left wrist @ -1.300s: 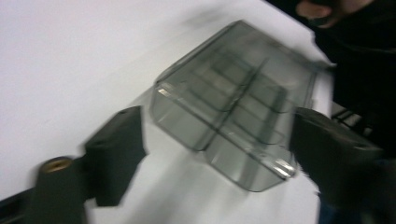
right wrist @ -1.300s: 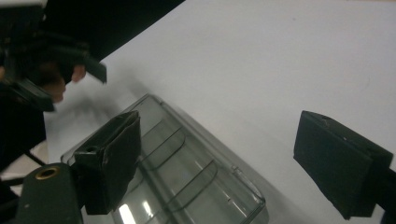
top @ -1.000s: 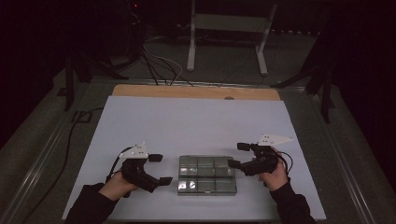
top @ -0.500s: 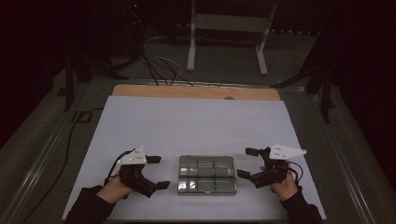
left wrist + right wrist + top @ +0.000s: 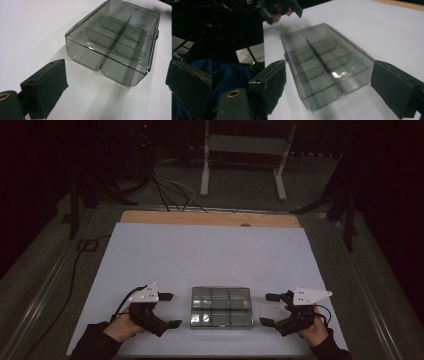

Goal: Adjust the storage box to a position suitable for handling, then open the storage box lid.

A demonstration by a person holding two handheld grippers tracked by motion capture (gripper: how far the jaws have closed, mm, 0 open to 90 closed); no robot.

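Note:
A smoky clear compartment box (image 5: 221,307) with its lid down lies flat on the white table near the front edge. My left gripper (image 5: 171,310) stands open just left of it, with a small gap to the box's short end. My right gripper (image 5: 267,309) is open on the other side, a little clear of the box; its jaws have just been closing slightly with nothing between them. In the left gripper view the box (image 5: 115,42) lies ahead of the open left gripper (image 5: 117,95). In the right gripper view the box (image 5: 324,62) lies ahead of the open right gripper (image 5: 333,87).
The white table top (image 5: 210,255) stretches back to a wooden strip (image 5: 210,218). Cables (image 5: 170,185) and a metal stand (image 5: 245,155) are on the dark floor beyond. The person's blue sleeve (image 5: 227,75) is by the table's front edge. The left gripper (image 5: 284,7) is seen beyond the box.
My right gripper has drawn away from the box's right end, moving right and toward the front edge. The left gripper and the box have hardly moved.

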